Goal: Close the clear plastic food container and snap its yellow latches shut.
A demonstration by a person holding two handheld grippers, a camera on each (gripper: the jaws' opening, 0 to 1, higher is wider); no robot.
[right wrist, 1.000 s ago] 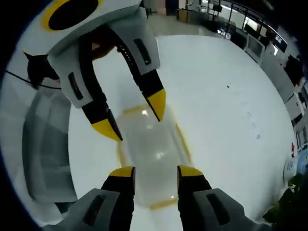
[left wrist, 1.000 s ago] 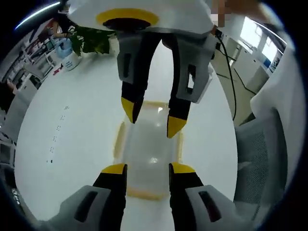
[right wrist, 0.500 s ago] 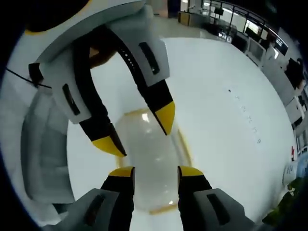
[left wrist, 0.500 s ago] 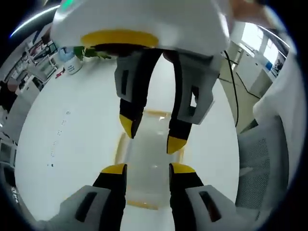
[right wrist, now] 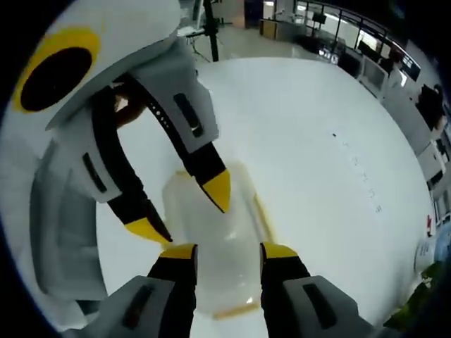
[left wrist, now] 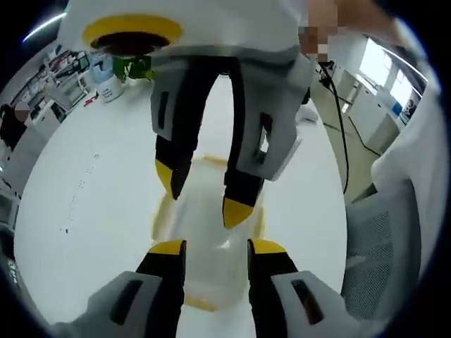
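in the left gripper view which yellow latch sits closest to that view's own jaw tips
The short-end latch at the container's near edge, between the left gripper's jaws; the other latches lie farther up.

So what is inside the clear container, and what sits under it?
Through the clear container nothing shows inside, though glare and both tools, left and right, cover parts. Under it lies the white table. Yellow latches edge its sides.

An office or lab: white table [right wrist: 317, 141], mesh chair [left wrist: 384, 239], distant desks [right wrist: 366, 53].

Container [left wrist: 204, 243] on table [left wrist: 91, 190], between two facing grippers
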